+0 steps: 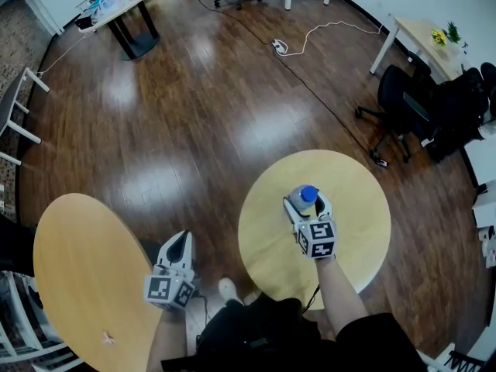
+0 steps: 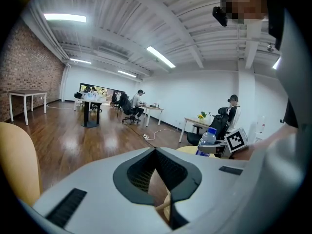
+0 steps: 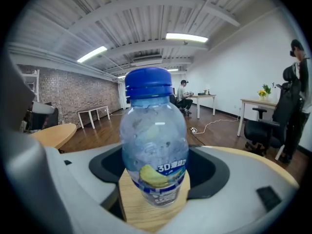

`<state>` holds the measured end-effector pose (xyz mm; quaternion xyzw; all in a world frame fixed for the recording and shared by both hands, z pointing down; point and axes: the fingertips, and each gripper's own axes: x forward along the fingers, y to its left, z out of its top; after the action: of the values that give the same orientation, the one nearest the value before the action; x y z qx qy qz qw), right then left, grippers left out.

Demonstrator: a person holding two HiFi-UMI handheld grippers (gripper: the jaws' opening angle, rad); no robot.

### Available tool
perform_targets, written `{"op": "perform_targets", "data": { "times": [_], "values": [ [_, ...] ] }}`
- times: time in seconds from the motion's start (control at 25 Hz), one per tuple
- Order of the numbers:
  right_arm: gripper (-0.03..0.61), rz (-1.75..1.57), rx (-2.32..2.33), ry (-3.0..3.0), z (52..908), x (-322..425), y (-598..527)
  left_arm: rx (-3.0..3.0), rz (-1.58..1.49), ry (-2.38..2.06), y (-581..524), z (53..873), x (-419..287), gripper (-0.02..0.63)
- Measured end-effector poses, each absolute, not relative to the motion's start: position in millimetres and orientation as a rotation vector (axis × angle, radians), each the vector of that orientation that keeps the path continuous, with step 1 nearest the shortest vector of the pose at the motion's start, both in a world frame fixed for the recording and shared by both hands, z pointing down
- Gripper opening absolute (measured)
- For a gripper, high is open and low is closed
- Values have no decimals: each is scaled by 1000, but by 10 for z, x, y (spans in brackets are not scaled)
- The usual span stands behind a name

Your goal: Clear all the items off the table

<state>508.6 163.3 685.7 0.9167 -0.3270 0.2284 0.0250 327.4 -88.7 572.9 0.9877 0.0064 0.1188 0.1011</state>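
head view | right tool (image 1: pixel 305 201) astride bottle (image 1: pixel 308 194), arm (image 1: pixel 335 282) extended | left tool (image 1: pixel 180 240) closed

Only readable print: "3D" in white on the blue band of the label (image 3: pixel 171 170) on the water bottle (image 3: pixel 155 130), seen in the right gripper view. More characters follow the "3D" but are too blurred to read, and so is the finer print lower on the label. Marker cube (image 1: pixel 165 289) on the left gripper (image 1: pixel 180 242) and marker cube (image 1: pixel 318 239) on the right gripper (image 1: pixel 307 202): black-and-white square code patterns, no letters or digits.
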Motion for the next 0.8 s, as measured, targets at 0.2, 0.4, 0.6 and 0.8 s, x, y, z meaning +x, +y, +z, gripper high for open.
{"op": "perform_targets", "data": {
  "times": [0.2,0.4,0.6,0.8],
  "values": [
    [373,560,2863,-954,6276,5007,1804,2911,245,33,-1094,5521,3285,0],
    [373,423,2866,-874,5716,4828,2199,2910,97,95,-986,5244,3377,0],
    [373,303,2846,-875,5316,4658,2118,2912,14,158,-1037,5016,3469,0],
    [373,283,2806,-998,5298,4622,1834,2912,1,37,-1106,5039,3244,0]
  ]
}}
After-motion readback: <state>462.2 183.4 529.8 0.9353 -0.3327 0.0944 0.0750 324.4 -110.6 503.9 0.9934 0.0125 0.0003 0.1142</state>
